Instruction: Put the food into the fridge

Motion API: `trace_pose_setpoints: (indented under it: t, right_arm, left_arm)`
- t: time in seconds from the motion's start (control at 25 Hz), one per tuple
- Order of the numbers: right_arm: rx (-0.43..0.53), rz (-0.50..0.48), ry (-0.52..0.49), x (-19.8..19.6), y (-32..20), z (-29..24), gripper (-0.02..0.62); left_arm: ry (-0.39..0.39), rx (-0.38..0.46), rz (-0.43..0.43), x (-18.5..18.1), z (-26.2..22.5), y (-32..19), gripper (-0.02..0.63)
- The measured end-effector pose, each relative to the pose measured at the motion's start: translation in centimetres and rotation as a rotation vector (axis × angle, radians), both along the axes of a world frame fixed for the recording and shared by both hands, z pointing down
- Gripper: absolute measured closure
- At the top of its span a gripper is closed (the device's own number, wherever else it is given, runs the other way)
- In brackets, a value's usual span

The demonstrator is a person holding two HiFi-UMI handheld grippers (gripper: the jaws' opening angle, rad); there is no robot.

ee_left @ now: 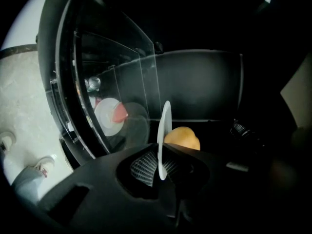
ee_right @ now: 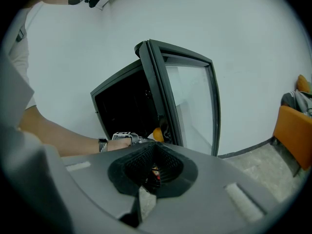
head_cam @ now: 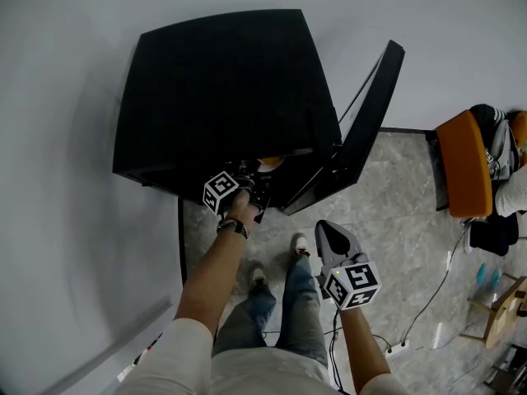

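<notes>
A black fridge [head_cam: 222, 89] stands against the white wall with its glass door [head_cam: 370, 122] swung open to the right. My left gripper [head_cam: 257, 178] reaches into the opening, shut on the rim of a white plate [ee_left: 165, 126] seen edge-on. A round yellow piece of food [ee_left: 183, 138] lies on that plate, inside the dark compartment. In the right gripper view the same food [ee_right: 157, 134] shows at the fridge's [ee_right: 124, 106] mouth beside the door [ee_right: 190, 106]. My right gripper [head_cam: 329, 235] hangs back over the floor, shut with nothing in it [ee_right: 148, 172].
A clear plastic panel [ee_left: 117, 106] inside the fridge on the left mirrors the plate. An orange chair [head_cam: 463, 163] with clothes stands at the right. Cables and a power strip [head_cam: 399, 348] lie on the grey stone floor. The person's feet [head_cam: 280, 270] are just before the fridge.
</notes>
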State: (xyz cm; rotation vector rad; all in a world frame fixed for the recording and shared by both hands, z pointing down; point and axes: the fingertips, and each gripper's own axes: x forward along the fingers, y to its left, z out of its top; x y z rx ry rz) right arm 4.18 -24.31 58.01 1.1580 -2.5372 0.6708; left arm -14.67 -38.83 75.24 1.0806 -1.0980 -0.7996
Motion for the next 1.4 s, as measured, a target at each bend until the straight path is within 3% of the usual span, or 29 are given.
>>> trace_pose_setpoints:
  t: [0.44, 0.84, 1.4]
  right_arm:
    - [-0.006, 0.004, -0.002, 0.5, -0.3, 0.3, 0.588]
    - [-0.018, 0.009, -0.01, 0.9, 0.3, 0.7, 0.588]
    - [-0.014, -0.002, -0.011, 0.7, 0.8, 0.8, 0.588]
  left_arm:
    - [-0.004, -0.042, -0.01, -0.1, 1.2, 0.2, 0.575]
    - [-0.096, -0.056, -0.004, -0.3, 1.0, 0.3, 0.524]
    - [-0.439, -0.098, 0.098, -1.5, 0.9, 2.4, 0.462]
